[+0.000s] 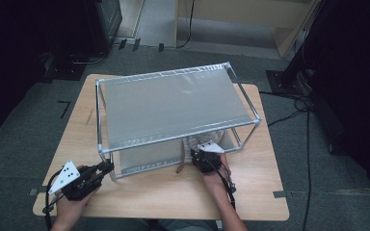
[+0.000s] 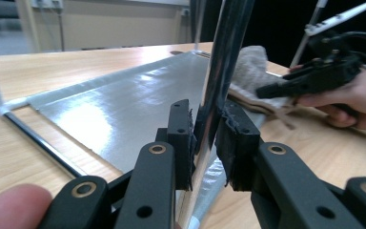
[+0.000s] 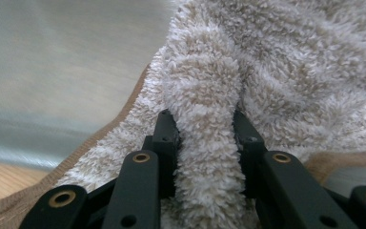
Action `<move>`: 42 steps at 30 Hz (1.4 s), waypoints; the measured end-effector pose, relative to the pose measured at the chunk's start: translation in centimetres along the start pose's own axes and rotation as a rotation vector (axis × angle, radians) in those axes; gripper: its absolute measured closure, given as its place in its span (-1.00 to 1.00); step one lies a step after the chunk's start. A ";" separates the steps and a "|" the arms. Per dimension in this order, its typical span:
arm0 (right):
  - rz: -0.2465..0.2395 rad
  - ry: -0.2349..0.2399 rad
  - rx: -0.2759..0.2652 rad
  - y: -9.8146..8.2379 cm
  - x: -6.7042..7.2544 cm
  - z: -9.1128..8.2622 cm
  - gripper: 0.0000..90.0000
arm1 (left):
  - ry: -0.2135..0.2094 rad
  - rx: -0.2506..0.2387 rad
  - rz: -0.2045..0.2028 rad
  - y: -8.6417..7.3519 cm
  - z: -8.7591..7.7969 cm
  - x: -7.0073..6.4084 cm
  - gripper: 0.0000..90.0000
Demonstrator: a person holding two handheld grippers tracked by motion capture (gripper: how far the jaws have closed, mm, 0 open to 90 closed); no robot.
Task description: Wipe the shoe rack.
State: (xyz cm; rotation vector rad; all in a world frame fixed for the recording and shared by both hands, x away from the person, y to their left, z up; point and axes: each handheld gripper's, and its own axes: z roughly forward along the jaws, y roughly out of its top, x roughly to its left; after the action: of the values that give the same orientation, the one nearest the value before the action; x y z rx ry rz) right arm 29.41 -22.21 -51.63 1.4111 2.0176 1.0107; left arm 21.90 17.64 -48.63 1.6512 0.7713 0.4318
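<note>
A two-tier metal rack stands on the wooden table. My left gripper is shut on its shiny front-left post, with both pads pressed against the tube just above the lower shelf. From above, the left gripper sits at that corner. A beige striped towel lies on the lower shelf near the rack's front right. My right gripper is shut on a raised fold of it. In the high view the right gripper reaches under the top shelf, where the towel shows.
The table has bare wood in front of the rack and along both sides. Cables run over the grey carpet to the right. Dark equipment stands at the back left and far right.
</note>
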 end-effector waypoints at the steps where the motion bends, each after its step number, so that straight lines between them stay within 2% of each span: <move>1: -0.008 -0.002 0.000 0.0 0.2 0.2 0.56 | -0.008 0.002 0.002 0.0 0.1 -0.2 0.70; 6: -0.021 -0.007 0.013 0.1 0.6 0.4 0.58 | -0.080 0.019 0.043 0.0 0.7 -1.8 0.73; 11: -0.027 -0.001 0.018 0.2 0.8 0.6 0.59 | -0.129 0.032 0.075 0.1 1.4 -3.6 0.75; 14: -0.038 0.018 0.015 0.3 1.6 0.9 0.59 | -0.149 0.034 0.085 0.1 1.8 -4.4 0.75; 17: -0.059 0.042 0.014 0.4 2.8 1.1 0.59 | -0.147 0.034 0.085 0.1 2.0 -5.0 0.75; 19: -0.080 0.081 0.003 0.5 3.6 1.2 0.59 | -0.148 0.033 0.086 0.0 2.2 -5.2 0.75; 22: -0.103 0.142 0.017 0.4 5.3 1.0 0.59 | -0.156 0.033 0.085 0.0 2.4 -5.4 0.75; 24: -0.127 0.192 0.023 0.3 6.6 0.9 0.58 | -0.160 0.031 0.088 0.0 2.5 -5.6 0.75; 26: -0.133 0.272 0.030 0.2 8.3 0.7 0.58 | -0.158 0.032 0.091 0.0 2.6 -5.7 0.75; 28: -0.182 0.320 0.031 0.0 9.5 0.4 0.58 | -0.158 0.032 0.095 0.0 2.6 -5.7 0.75; 29: -0.202 0.337 0.029 0.0 10.1 0.3 0.58 | -0.157 0.032 0.099 0.0 2.6 -5.8 0.75; 30: -0.230 0.339 0.026 -0.1 10.5 0.2 0.58 | -0.152 0.033 0.104 0.0 2.6 -5.8 0.76; 31: -0.236 0.335 0.029 -0.1 10.7 0.0 0.58 | -0.150 0.034 0.110 0.0 2.6 -5.8 0.76; 32: -0.245 0.331 0.025 -0.1 10.6 0.0 0.58 | -0.150 0.037 0.112 0.1 2.7 -5.9 0.76; 34: -0.228 0.341 0.027 0.0 9.9 -0.1 0.57 | -0.148 0.038 0.110 0.1 2.8 -5.9 0.77; 36: -0.219 0.315 0.025 0.0 8.8 -0.2 0.57 | -0.147 0.036 0.108 0.1 2.8 -6.0 0.77; 38: -0.203 0.280 0.022 0.0 7.4 -0.4 0.57 | -0.149 0.034 0.109 0.0 2.9 -5.9 0.77; 42: -0.141 0.218 0.028 -0.1 4.0 -0.8 0.57 | -0.152 0.036 0.111 0.0 2.8 -5.9 0.77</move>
State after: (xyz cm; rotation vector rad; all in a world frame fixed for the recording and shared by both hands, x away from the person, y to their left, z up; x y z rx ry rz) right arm 27.34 -18.73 -51.06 1.1970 2.2596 1.1187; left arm 19.61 11.55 -48.48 1.7447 0.5797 0.3669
